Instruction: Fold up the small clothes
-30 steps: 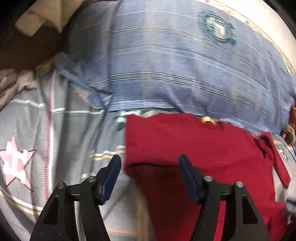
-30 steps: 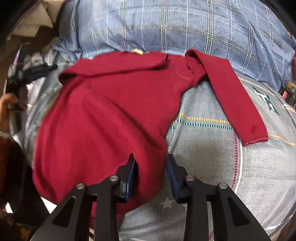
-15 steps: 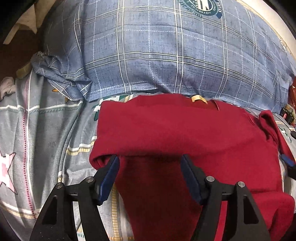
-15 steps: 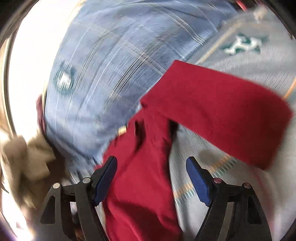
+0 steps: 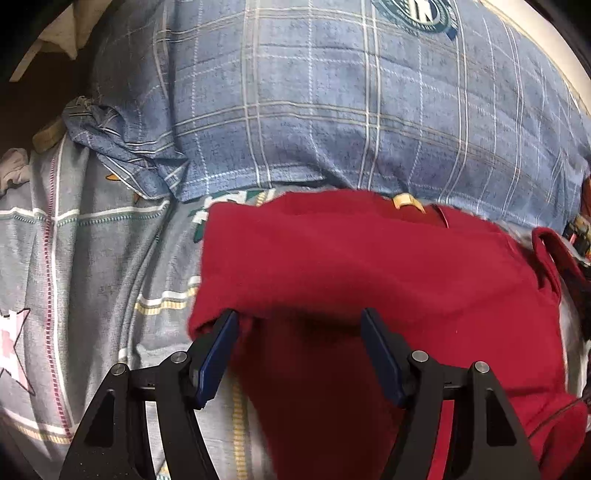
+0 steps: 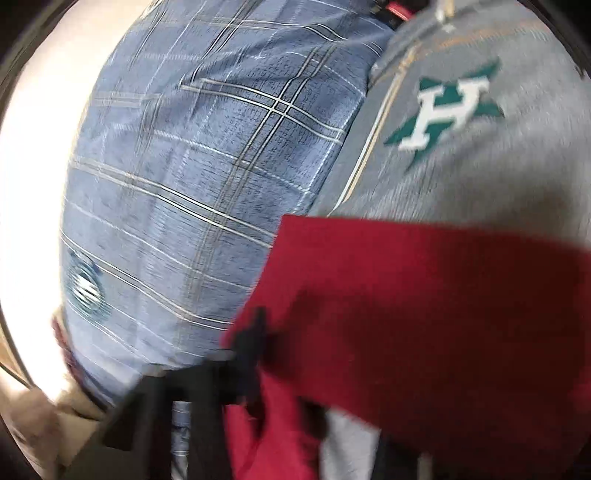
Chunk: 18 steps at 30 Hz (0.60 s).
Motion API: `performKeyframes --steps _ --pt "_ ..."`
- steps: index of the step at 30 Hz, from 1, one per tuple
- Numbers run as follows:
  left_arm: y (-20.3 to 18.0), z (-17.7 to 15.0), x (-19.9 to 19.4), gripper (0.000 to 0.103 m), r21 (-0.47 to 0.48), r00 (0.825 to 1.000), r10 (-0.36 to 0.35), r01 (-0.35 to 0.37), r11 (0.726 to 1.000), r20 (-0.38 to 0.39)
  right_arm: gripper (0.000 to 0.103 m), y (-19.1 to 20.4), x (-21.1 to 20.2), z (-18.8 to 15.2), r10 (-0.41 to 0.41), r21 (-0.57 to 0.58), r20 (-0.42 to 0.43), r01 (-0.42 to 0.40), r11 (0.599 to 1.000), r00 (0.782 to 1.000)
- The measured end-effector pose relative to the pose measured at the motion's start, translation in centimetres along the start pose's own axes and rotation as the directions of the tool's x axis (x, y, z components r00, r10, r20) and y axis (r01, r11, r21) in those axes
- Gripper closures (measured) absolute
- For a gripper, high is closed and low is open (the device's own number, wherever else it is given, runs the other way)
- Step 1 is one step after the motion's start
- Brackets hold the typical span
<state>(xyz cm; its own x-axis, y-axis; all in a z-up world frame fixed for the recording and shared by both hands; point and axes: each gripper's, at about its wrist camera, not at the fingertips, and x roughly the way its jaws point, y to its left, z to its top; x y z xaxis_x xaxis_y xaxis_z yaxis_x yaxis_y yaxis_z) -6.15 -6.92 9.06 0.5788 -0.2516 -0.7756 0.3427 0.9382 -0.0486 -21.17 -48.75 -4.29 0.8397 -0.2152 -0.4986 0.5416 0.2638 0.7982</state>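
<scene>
One red garment (image 5: 369,266) lies folded against the plaid pillow (image 5: 332,110).

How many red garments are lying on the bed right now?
1: a red long-sleeved top spread on the grey patterned sheet just below the blue plaid pillow. Its sleeve stretches across the right wrist view. Others may lie outside the frames.

A big blue plaid pillow (image 5: 332,110) lies across the far side of the bed, a round teal crest (image 5: 417,13) printed near its far edge. Its left corner (image 5: 122,155) is bunched and creased. Under it spreads a grey bedsheet (image 5: 92,258) with striped lines, a pink star (image 5: 11,343) at near left, and a green-and-white H emblem (image 6: 447,107). A cream cloth (image 5: 62,29) sits far left.
</scene>
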Motion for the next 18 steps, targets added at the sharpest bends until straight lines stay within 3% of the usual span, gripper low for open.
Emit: performKeyframes --steps 2,5,8,11,13,14,17,18 --pt "1.0 0.3 -0.5 0.036 -0.034 1.0 -0.006 0.007 0.999 0.02 0.087 1.7 -2.2 0.4 -0.046 -0.158 0.055 0.054 0.986 0.997" --pt "2.4 0.5 -0.9 0.036 -0.077 0.999 0.019 -0.016 0.997 0.043 0.086 7.5 -5.2 -0.1 -0.037 -0.436 0.151 0.1 0.894 0.988" --pt "4.0 0.5 -1.3 0.036 -0.141 0.998 0.028 -0.02 0.99 0.056 0.086 13.9 -6.5 -2.2 0.034 -0.661 0.135 0.065 0.747 0.99" --pt "5.4 0.5 -1.7 0.036 -0.204 0.997 0.029 -0.014 0.979 0.069 0.086 19.0 -5.4 -5.9 0.088 -0.786 -0.008 -0.061 0.615 0.996" --pt "6.0 0.6 -1.7 0.036 -0.226 0.997 0.029 -0.012 0.974 0.071 0.086 21.0 -3.2 -9.9 0.082 -0.815 -0.185 -0.2 0.543 0.979" --pt "6.2 0.7 -1.6 0.036 -0.232 0.997 0.029 -0.012 0.973 0.071 0.086 21.6 -1.3 -12.3 0.048 -0.812 -0.295 -0.277 0.514 0.954" --pt "6.4 1.0 -1.3 0.035 -0.237 0.997 0.009 0.008 0.972 0.073 0.08 20.9 3.6 -18.0 -0.082 -0.788 -0.46 -0.363 0.497 0.884" --pt "6.5 1.1 -1.2 0.035 -0.236 0.997 -0.002 0.02 0.972 0.075 0.07 20.1 4.9 -19.0 -0.122 -0.775 -0.488 -0.364 0.517 0.865"
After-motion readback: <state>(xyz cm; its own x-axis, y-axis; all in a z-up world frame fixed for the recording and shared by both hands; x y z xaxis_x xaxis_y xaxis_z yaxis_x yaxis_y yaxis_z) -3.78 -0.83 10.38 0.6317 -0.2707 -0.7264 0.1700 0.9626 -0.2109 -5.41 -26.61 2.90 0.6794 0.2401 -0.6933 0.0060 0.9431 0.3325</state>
